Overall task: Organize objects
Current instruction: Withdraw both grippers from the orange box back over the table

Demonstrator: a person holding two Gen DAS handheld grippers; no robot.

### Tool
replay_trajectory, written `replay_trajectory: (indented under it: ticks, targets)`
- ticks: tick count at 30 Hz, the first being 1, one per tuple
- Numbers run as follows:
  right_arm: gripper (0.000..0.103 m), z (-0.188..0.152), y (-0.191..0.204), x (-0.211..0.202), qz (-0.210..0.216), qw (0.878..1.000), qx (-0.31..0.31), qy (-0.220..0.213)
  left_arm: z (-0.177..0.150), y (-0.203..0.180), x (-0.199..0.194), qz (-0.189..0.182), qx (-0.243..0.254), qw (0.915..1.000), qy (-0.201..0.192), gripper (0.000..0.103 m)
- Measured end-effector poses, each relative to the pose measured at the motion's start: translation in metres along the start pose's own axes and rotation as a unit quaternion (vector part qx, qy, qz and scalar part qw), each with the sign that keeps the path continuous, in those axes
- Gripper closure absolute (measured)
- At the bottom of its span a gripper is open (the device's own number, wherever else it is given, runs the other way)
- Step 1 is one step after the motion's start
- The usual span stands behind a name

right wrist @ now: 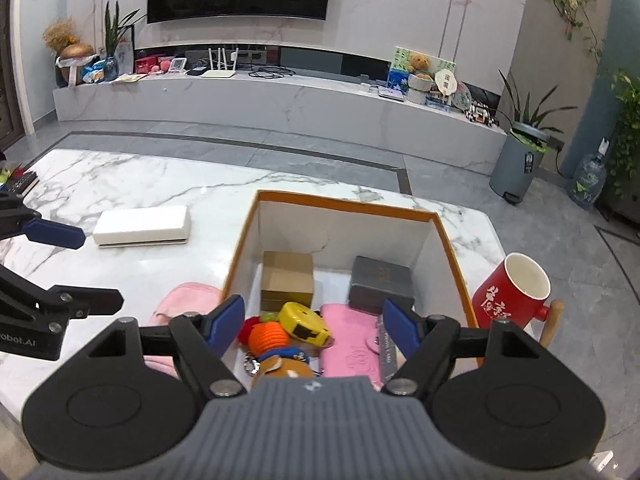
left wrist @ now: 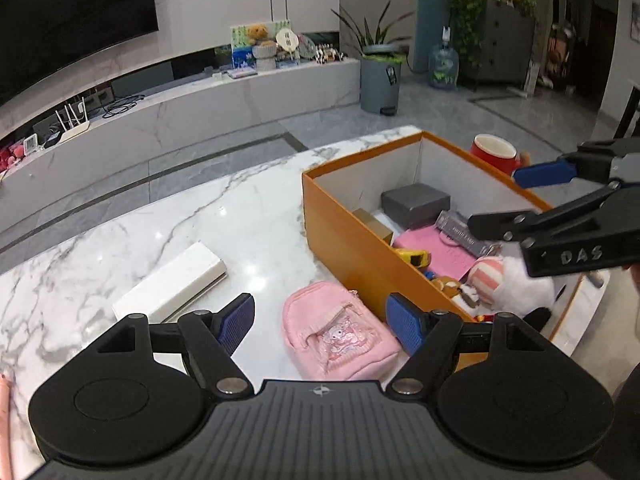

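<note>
Here the marble table (right wrist: pixel 120 176) spreads under both grippers. Ahead of the right gripper (right wrist: pixel 314 326) stands the orange box (right wrist: pixel 456 256), open-topped and white inside; this gripper hangs over its near end with jaws apart and nothing between them. Just past its fingertips lie a brown carton (right wrist: pixel 287 276) and a grey case (right wrist: pixel 380 280) against the far wall, then a pink wallet (right wrist: pixel 352 344), a yellow tape measure (right wrist: pixel 302 322) and a small plush toy (right wrist: pixel 280 366). Right of the box stands a red mug (right wrist: pixel 508 300). The left gripper (left wrist: pixel 320 322) hangs beside the box's left wall, jaws wide and empty, with a pink mini backpack (left wrist: pixel 336 336) on the table just below them. Further left lies a white oblong box (left wrist: pixel 172 286).
</note>
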State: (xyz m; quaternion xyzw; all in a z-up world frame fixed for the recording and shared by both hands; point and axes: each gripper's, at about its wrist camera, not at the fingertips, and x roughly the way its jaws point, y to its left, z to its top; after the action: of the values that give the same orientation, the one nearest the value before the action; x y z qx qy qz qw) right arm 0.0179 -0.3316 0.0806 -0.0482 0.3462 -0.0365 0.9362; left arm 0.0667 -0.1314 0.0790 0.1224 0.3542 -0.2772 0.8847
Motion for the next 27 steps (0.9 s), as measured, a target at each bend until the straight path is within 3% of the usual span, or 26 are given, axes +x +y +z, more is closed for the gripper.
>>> replay_trajectory:
  ticks: [5,14,18,20,22,27]
  targets:
    - [0.025,-0.001,0.017,-0.01,-0.002,1.0,-0.015,-0.007,-0.013,-0.004,-0.017,0.0,0.017,0.9988,-0.047,0.016]
    - [0.023,-0.018,0.046,-0.027,-0.01,1.0,-0.013,-0.02,-0.041,0.009,-0.03,-0.004,0.01,0.9993,-0.036,0.016]
    - [0.022,-0.042,0.067,-0.047,0.011,0.995,-0.04,-0.088,-0.071,0.021,-0.032,0.001,0.016,0.9982,-0.058,0.016]
    - [0.009,-0.062,0.074,-0.057,0.03,0.988,-0.051,-0.143,-0.085,0.027,-0.03,0.002,0.009,0.9978,-0.065,0.016]
    - [0.007,-0.084,0.081,-0.059,0.05,0.981,-0.058,-0.18,-0.09,0.034,-0.024,0.008,-0.006,0.9985,-0.053,0.016]
    - [0.007,-0.106,0.098,-0.035,0.07,0.987,-0.035,-0.143,-0.087,0.044,-0.011,0.042,-0.006,0.9979,-0.049,0.015]
